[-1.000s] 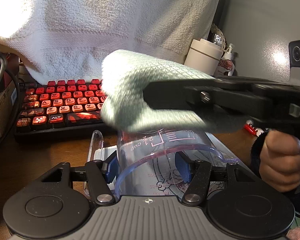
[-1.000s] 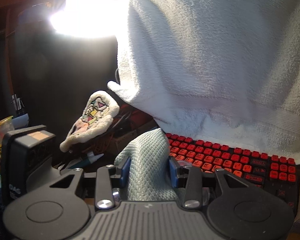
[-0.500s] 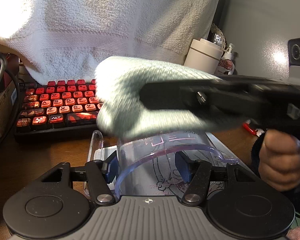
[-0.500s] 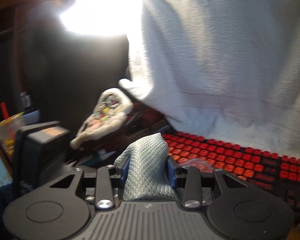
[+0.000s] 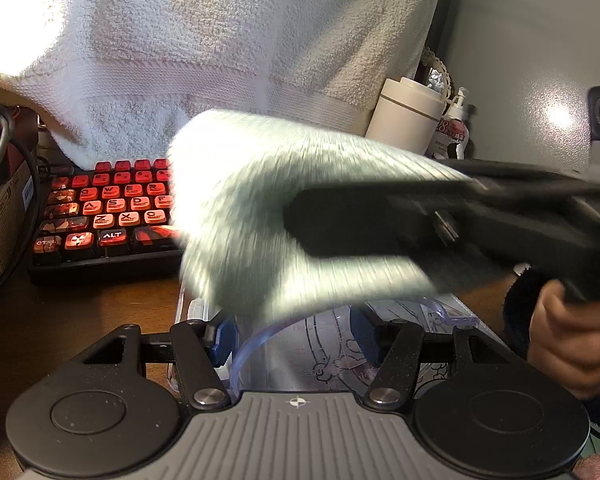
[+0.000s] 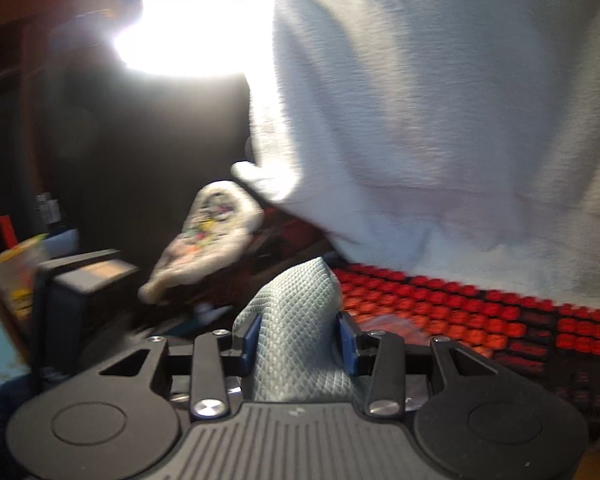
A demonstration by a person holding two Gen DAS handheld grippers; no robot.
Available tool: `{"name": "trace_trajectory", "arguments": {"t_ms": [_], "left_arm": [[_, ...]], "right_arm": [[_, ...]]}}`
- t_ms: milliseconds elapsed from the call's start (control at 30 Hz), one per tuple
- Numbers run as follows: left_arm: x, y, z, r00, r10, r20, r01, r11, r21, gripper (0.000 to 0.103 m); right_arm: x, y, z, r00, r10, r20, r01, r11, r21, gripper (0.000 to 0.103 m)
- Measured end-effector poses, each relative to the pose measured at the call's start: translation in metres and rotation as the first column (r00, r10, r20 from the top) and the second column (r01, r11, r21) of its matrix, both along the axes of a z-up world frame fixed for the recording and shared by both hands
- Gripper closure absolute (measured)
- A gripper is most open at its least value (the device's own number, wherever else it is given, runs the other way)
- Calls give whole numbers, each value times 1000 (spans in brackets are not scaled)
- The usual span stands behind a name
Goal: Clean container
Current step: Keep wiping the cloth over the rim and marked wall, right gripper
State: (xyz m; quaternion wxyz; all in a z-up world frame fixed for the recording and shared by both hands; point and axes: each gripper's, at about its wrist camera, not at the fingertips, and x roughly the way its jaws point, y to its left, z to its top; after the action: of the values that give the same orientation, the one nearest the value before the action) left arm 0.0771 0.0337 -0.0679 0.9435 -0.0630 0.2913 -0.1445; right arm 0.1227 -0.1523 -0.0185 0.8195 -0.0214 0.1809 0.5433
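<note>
Container (image 5: 300, 356), the clear measuring cup with printed marks, sits between your left gripper (image 5: 296, 338) jaws, whose blue pads clamp its walls on both sides. Your right gripper (image 6: 298, 338) is clamped on a pale green cloth (image 6: 300, 328) that bulges forward past its pads; its jaws have just been opening slightly, with the cloth between them. In the left view that cloth (image 5: 268, 220), blurred, hangs over the container's mouth just ahead of the left jaws. Beyond both jaws lie a red keyboard (image 5: 112, 212) and a white towel (image 5: 220, 48).
</note>
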Motion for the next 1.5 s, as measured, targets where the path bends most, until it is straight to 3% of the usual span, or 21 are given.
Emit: {"name": "trace_trajectory", "arguments": {"t_ms": [200, 433, 600, 900, 1067, 1500], "left_arm": [[-1, 1, -1, 1000, 0, 1, 0, 1000, 1, 44], [-1, 1, 0, 1000, 0, 2, 0, 1000, 1, 44], [0, 1, 0, 1000, 0, 1, 0, 1000, 0, 44], [0, 1, 0, 1000, 0, 1, 0, 1000, 1, 44], [1, 1, 0, 1000, 0, 2, 0, 1000, 2, 44], [0, 0, 0, 1000, -1, 2, 1, 1000, 2, 44]], "right_arm": [[-13, 4, -1, 999, 42, 26, -42, 999, -8, 67], [12, 0, 2, 996, -86, 13, 86, 996, -8, 68], [24, -5, 2, 992, -123, -28, 123, 992, 2, 67], [-10, 4, -2, 999, 41, 7, -41, 999, 5, 64], [-15, 7, -2, 999, 42, 32, -42, 999, -9, 67], [17, -2, 1, 995, -101, -7, 101, 995, -3, 67]]}}
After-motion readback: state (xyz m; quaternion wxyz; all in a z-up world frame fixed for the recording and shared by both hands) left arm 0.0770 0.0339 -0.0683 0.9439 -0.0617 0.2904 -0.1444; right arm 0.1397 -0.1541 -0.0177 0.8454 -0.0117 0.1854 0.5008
